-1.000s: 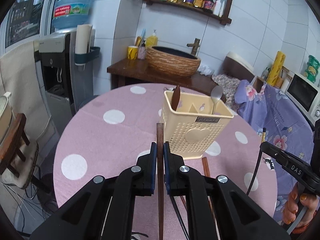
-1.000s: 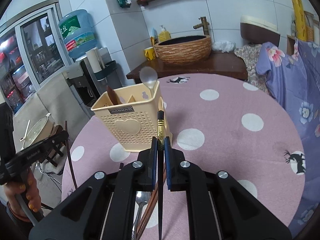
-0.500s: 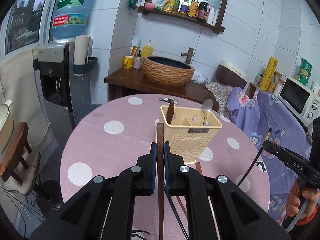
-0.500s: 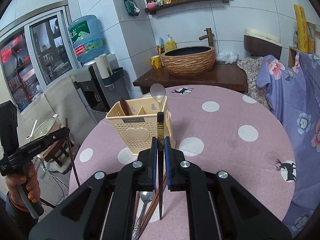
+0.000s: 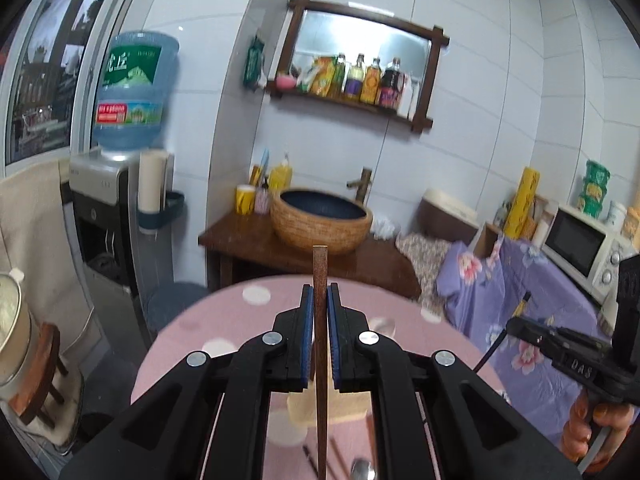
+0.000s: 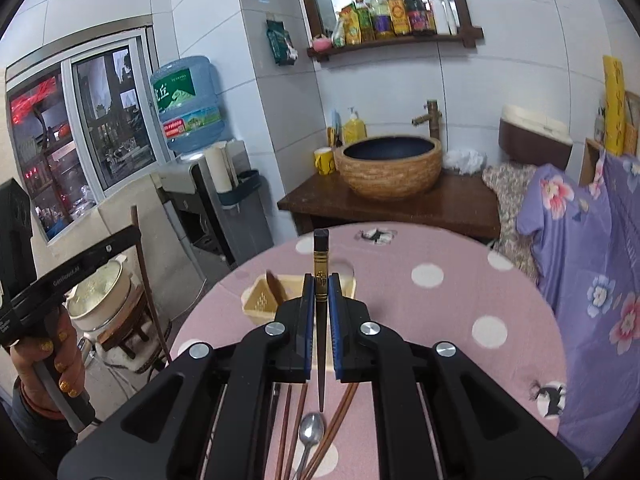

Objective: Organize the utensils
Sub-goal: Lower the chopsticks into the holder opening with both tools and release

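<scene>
Both grippers had risen, leaving the cream utensil caddy [image 6: 262, 300] lower. The left gripper [image 5: 319, 344] clamped a brown chopstick [image 5: 320, 280]; the right gripper [image 6: 320, 330] clamped a black chopstick [image 6: 321, 264] above the table's [image 6: 440, 312] spoon [image 6: 312, 428].

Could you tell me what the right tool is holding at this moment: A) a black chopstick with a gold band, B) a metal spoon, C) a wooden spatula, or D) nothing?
A: the right tool is shut on a black chopstick with a gold band, while the spoon lies on the table.
</scene>
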{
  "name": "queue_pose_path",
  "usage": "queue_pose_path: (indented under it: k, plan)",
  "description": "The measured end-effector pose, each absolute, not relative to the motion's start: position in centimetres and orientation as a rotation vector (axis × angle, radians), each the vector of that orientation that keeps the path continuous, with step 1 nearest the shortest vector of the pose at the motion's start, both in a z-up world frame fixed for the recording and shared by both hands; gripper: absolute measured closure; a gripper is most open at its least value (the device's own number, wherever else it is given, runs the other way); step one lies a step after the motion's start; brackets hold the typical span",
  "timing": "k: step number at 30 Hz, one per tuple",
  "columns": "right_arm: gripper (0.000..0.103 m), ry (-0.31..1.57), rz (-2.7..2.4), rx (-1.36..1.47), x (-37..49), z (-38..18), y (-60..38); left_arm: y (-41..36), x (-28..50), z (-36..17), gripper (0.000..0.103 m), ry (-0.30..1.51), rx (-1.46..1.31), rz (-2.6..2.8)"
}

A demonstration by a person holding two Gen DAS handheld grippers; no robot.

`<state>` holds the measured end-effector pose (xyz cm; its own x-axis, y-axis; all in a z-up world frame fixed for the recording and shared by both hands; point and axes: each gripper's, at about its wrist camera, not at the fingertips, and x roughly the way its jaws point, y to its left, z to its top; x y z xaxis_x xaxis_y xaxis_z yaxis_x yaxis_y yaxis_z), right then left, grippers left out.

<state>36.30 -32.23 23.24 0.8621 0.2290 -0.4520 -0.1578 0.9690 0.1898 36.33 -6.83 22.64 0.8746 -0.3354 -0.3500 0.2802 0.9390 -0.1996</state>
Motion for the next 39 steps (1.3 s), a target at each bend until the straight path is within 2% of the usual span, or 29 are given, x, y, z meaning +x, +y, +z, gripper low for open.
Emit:
queue_pose_path:
  k: [6, 11, 18, 25, 36, 38, 39]
  plan:
    - [0.095, 0.432, 0.167, 0.158, 39.9, 28.1, -31.7, -8.7, 40.7, 26.3, 0.095, 0.308, -0.195, -0.302]
    - [0.095, 0.407, 0.129, 0.176, 42.9, 28.8, -31.9, -9.6, 43.6, 26.3, 0.095, 0.238, -0.197, -0.254]
    - [0.095, 0.457, 0.112, 0.198, 45.9, 23.9, -31.8, -10.9, 45.0, 21.4, 0.095, 0.206, -0.17, -0.205]
    - [0.095, 0.527, 0.115, 0.182, 46.7, 18.2, -30.8, -11.7, 44.4, 17.4, 0.095, 0.262, -0.122, -0.241]
    - [0.095, 0.52, 0.108, 0.128, 46.2, 15.4, -29.1, -12.3, 45.0, 12.8, 0.095, 0.412, -0.101, -0.274]
    - [0.093, 0.515, 0.108, 0.12, 46.0, 15.2, -29.0, -12.2, 44.9, 12.4, 0.094, 0.432, -0.105, -0.271]
    - [0.083, 0.513, 0.11, 0.12, 45.8, 15.1, -29.0, -11.9, 44.7, 12.3, 0.093, 0.437, -0.114, -0.272]
